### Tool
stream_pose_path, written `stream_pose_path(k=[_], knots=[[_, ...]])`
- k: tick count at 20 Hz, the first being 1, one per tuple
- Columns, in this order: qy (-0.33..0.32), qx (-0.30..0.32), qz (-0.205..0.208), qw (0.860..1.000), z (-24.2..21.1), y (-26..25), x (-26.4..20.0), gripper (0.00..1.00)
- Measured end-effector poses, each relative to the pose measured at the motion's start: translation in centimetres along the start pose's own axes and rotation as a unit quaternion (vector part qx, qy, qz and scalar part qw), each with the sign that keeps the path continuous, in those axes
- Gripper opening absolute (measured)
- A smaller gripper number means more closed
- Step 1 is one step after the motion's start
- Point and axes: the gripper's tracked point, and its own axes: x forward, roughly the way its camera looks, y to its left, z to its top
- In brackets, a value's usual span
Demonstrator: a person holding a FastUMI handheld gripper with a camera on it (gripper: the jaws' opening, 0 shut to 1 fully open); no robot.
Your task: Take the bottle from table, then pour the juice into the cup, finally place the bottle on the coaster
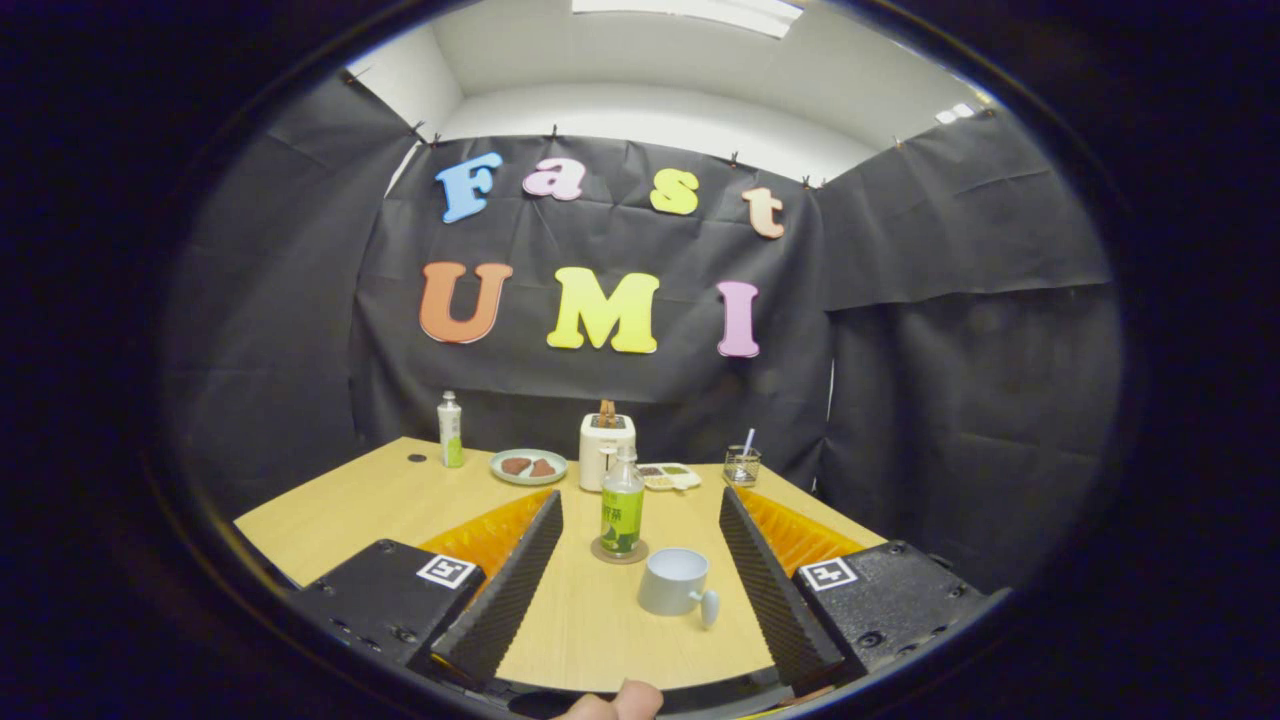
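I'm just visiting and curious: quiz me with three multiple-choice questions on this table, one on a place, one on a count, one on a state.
1. The nearer bottle stands on:
A. a coaster
B. the plate
C. the toaster

2. Bottles on the table:
A. one
B. two
C. four

3. The tongs are:
A. shut on the cup
B. shut on the bottle
C. open

Answers: 1 A, a round coaster shows under its base. 2 B, a second bottle stands far back. 3 C, both fingers are spread wide, touching nothing.

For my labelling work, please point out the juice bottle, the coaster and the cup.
Juice bottle (621,512): gripper view, on its label.
Coaster (600,553): gripper view, on its exposed rim.
Cup (672,585): gripper view, on its side wall.
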Motion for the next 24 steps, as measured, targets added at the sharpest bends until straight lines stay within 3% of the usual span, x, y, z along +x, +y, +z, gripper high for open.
stream_pose_path(k=[7,24], knots=[[-0.027,0.02,0.061,0.998,1.3,2.9,-0.4,1.0],[0.002,0.034,0.014,0.999,0.0,0.0,1.3,1.0]])
